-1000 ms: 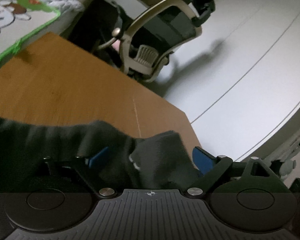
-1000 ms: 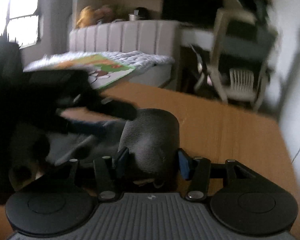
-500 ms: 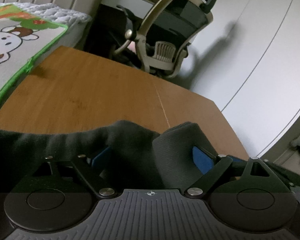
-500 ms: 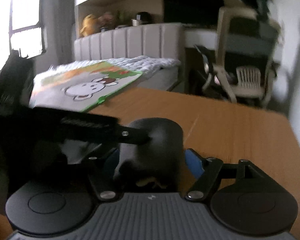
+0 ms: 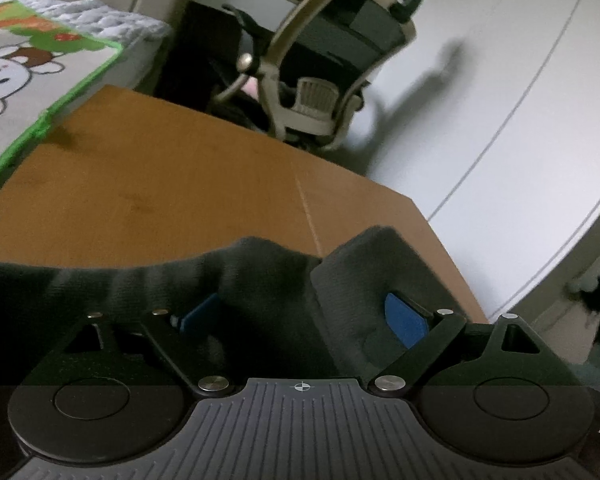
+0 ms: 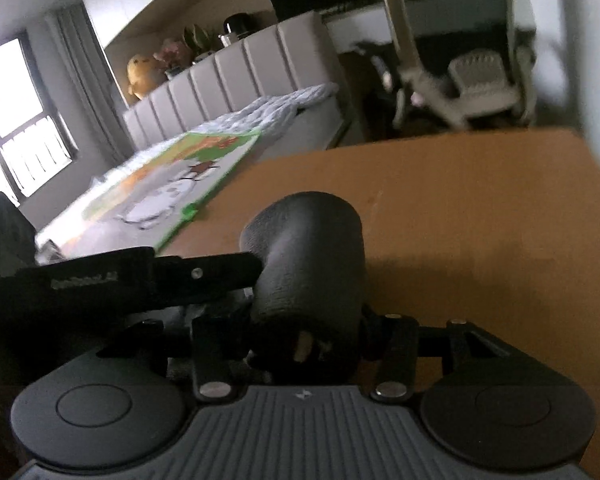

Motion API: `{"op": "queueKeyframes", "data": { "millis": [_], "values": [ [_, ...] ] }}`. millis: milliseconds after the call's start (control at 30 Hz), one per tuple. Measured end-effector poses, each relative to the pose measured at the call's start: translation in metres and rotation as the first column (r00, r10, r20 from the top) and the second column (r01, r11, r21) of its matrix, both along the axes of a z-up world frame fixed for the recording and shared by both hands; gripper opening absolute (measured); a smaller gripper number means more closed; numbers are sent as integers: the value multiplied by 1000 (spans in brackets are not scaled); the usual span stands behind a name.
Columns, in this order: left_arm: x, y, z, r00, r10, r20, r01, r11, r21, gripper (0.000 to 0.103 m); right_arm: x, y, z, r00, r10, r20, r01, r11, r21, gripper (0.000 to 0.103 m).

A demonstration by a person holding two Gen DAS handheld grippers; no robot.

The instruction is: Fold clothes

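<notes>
Dark sock (image 6: pixel 312 264) rolled at its end, folding incomplete. Right gripper (image 6: pixel 304 340) closing around the roll; left gripper (image 5: pixel 300 316) spread wide, sock between its pads, ungripped.

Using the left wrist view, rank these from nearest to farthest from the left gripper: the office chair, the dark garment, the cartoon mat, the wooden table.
1. dark garment, bunched between the fingers of the left gripper.
2. wooden table, spreading out just beyond the cloth.
3. cartoon mat, off the table's far left edge.
4. office chair, past the table's far edge, top centre.
</notes>
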State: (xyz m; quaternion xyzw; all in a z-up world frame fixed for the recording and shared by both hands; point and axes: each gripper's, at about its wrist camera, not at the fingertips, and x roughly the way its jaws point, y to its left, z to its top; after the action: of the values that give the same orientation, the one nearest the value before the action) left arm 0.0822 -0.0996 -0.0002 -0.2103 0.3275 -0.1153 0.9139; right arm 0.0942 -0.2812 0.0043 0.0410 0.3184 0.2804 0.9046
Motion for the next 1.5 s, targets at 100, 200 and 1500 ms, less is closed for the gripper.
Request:
{"op": "queueKeyframes", "data": {
  "millis": [100,200,1500],
  "values": [
    [-1,-5,4,1000,-14,9,14,1000,-4,94,-11,8,7,995,11,101,4,989,-150,49],
    [-4,-5,15,999,-9,41,9,1000,-19,94,-27,24,7,980,60,188,-3,957,-291,52],
    [-11,16,-11,994,65,90,-69,997,34,101,-27,-2,-2,982,-6,190,15,999,-46,103]
  ]
}}
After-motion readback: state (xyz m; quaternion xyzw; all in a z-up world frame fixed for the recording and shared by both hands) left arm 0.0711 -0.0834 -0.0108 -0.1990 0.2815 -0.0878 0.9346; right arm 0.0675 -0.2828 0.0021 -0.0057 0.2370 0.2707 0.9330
